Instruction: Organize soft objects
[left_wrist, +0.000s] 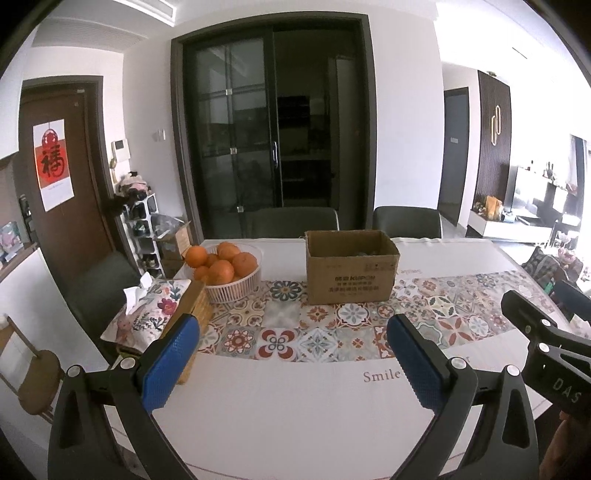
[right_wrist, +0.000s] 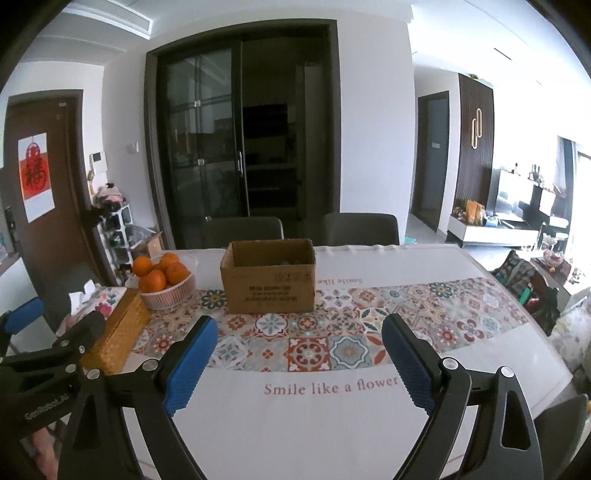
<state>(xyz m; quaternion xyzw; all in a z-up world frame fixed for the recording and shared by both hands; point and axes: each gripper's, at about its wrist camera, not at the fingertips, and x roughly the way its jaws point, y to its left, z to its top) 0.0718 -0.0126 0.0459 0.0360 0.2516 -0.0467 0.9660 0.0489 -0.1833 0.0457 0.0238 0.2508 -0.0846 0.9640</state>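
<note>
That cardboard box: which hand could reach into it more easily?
Probably the right gripper: the cardboard box sits almost straight ahead of its open jaws. From the left gripper, also open, it lies rightward.

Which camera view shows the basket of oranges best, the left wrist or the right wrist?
The left wrist view: the basket of oranges appears larger and nearer, with its ribbed white wall in plain sight. In the right wrist view the basket is smaller, far to the left, and the woven tissue box hides its lower left side.

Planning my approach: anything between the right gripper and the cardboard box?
Nothing stands there. In the right wrist view only bare patterned tablecloth lies between the open right gripper and the cardboard box.
</note>
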